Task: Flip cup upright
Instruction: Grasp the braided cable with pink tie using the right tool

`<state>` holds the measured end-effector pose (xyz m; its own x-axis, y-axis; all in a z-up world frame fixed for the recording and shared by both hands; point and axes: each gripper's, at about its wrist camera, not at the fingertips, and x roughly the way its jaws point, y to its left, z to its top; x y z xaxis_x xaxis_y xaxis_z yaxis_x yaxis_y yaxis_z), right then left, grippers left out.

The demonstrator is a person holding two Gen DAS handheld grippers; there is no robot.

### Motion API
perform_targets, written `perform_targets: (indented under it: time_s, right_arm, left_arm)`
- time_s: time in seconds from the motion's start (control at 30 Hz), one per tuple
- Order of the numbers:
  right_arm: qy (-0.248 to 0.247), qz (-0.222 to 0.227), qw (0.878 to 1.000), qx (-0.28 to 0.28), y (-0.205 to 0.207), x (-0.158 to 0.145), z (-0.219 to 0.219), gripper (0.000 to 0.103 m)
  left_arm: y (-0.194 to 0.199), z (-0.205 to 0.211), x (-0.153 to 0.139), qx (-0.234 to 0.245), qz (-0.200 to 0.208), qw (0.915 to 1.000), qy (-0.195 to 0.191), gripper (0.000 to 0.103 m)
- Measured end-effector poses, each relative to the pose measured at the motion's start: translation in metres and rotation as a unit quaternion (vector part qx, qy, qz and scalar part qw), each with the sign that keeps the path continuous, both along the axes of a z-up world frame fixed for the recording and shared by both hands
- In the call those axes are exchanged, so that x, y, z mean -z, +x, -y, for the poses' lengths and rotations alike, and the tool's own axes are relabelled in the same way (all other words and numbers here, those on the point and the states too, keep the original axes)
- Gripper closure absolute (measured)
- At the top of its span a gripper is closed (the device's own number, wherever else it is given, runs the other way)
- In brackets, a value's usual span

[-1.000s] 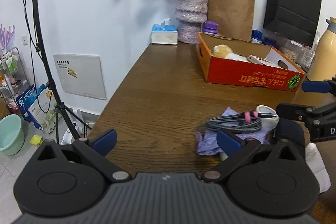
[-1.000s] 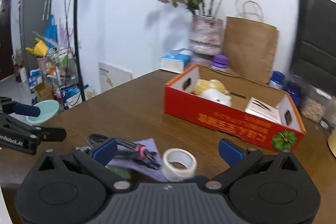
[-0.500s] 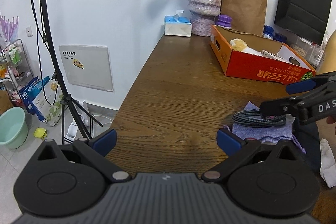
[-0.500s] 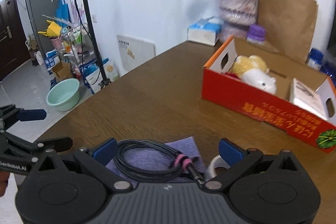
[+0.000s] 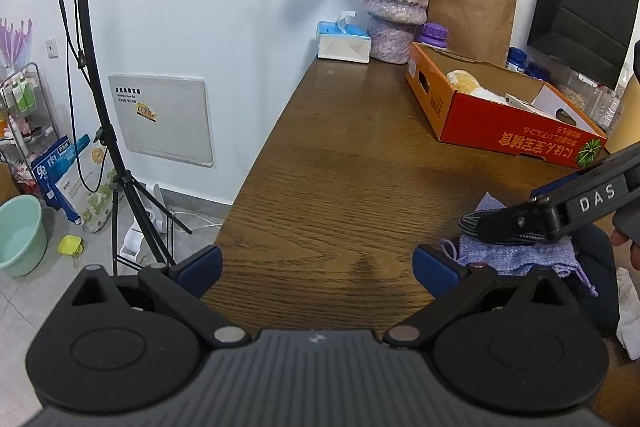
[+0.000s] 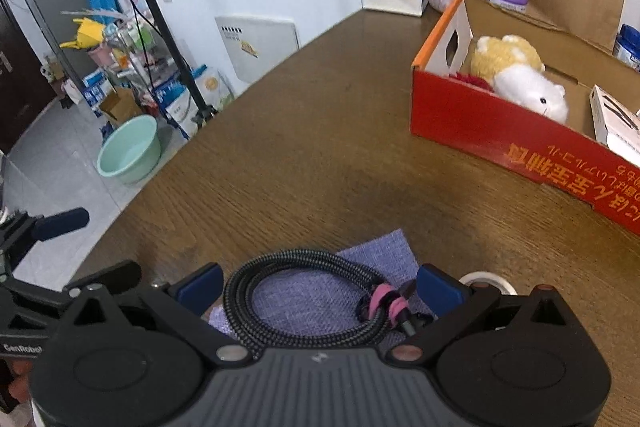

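Note:
I cannot make out a cup in either view. My left gripper (image 5: 316,263) is open over bare wood near the table's left edge, with nothing between its fingers. In the right wrist view it shows at the far left (image 6: 110,243). My right gripper (image 6: 318,287) is open above a coiled black braided cable (image 6: 300,267) with a pink tie. The cable lies on a purple cloth (image 6: 320,301). In the left wrist view the right gripper (image 5: 504,207) hangs over that cloth (image 5: 516,255). A dark object (image 5: 596,263) beside the cloth is mostly hidden.
A white tape roll (image 6: 484,281) peeks out behind my right finger. A red cardboard box (image 6: 500,139) with a plush toy stands at the back right. A tissue box (image 5: 344,43), a vase (image 5: 396,15) and paper bags line the wall. The table edge (image 5: 256,163) drops off at the left.
My right gripper has moved forward over the cable and cloth, and the tape roll is now mostly hidden behind it. My left gripper has drawn back and left. Both stay open.

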<state>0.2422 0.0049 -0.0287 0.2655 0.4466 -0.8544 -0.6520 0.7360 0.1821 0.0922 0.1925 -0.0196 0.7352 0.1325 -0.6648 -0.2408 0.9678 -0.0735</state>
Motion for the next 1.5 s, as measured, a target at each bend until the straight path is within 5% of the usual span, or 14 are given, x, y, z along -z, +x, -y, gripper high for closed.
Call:
perform_targets:
  time_s: [0.43, 0.53, 0.63, 1.1, 1.2, 1.4, 1.5]
  right_arm:
    - [-0.029, -0.012, 0.999, 0.008, 0.000, 0.013, -0.010, 0.001]
    - [-0.023, 0.011, 1.000, -0.001, -0.008, 0.007, -0.009, 0.013]
    - [-0.012, 0.011, 1.000, -0.002, -0.011, 0.004, -0.007, 0.014]
    - [-0.018, 0.021, 1.000, -0.010, -0.023, 0.003, -0.001, 0.012]
    - [-0.035, 0.029, 0.999, -0.004, -0.022, 0.004, -0.001, 0.005]
    - [-0.045, -0.004, 0.999, 0.015, -0.019, 0.029, 0.005, 0.000]
    - [-0.013, 0.005, 1.000, 0.026, -0.021, 0.025, 0.014, 0.023]
  left_arm:
    - [0.007, -0.012, 0.011, -0.001, -0.004, 0.9997, -0.024, 0.000]
    - [0.007, -0.014, 0.013, -0.002, -0.004, 0.9995, -0.032, 0.000]
    - [0.006, -0.014, 0.014, -0.003, -0.004, 0.9993, -0.037, 0.000]
    - [0.003, -0.016, 0.014, -0.009, -0.002, 0.9989, -0.046, 0.000]
    - [0.003, -0.016, 0.014, -0.009, -0.002, 0.9989, -0.047, 0.000]
    - [0.003, -0.015, 0.015, -0.005, -0.003, 0.9987, -0.050, 0.000]
    - [0.004, -0.015, 0.017, -0.007, -0.007, 0.9986, -0.051, 0.000]
